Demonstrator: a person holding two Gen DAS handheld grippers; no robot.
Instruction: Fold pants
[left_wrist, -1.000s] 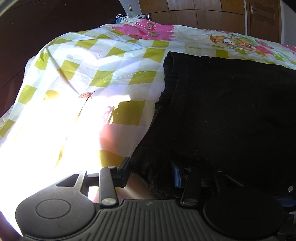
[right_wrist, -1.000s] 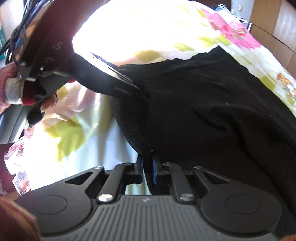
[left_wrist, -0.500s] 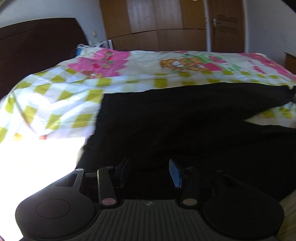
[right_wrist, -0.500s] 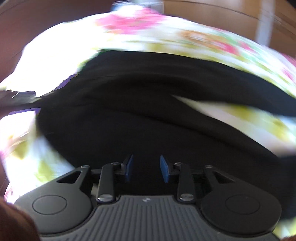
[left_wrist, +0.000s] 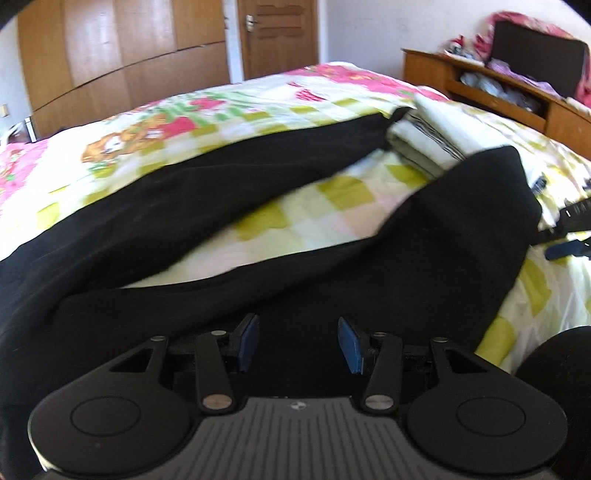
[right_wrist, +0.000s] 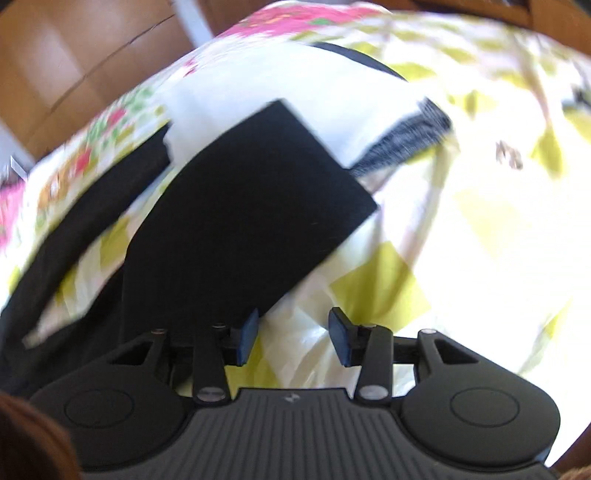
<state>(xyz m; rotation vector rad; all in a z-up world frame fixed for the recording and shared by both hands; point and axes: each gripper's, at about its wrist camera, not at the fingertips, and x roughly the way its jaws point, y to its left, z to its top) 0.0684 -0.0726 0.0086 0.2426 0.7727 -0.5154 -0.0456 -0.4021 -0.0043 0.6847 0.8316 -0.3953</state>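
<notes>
The black fabric pants (left_wrist: 207, 206) lie spread on the bed with its yellow-checked, flower-printed sheet (left_wrist: 303, 221), legs splayed apart in a V. Both the left tool (left_wrist: 297, 343) and the right tool (right_wrist: 291, 338) gape wide, holding nothing; the right one hovers just beside a leg hem (right_wrist: 258, 206). A careless pinch could snag the sheet along with the cloth. A folded striped cloth stack (left_wrist: 424, 136) touches the legs' ends and may obstruct the fold.
</notes>
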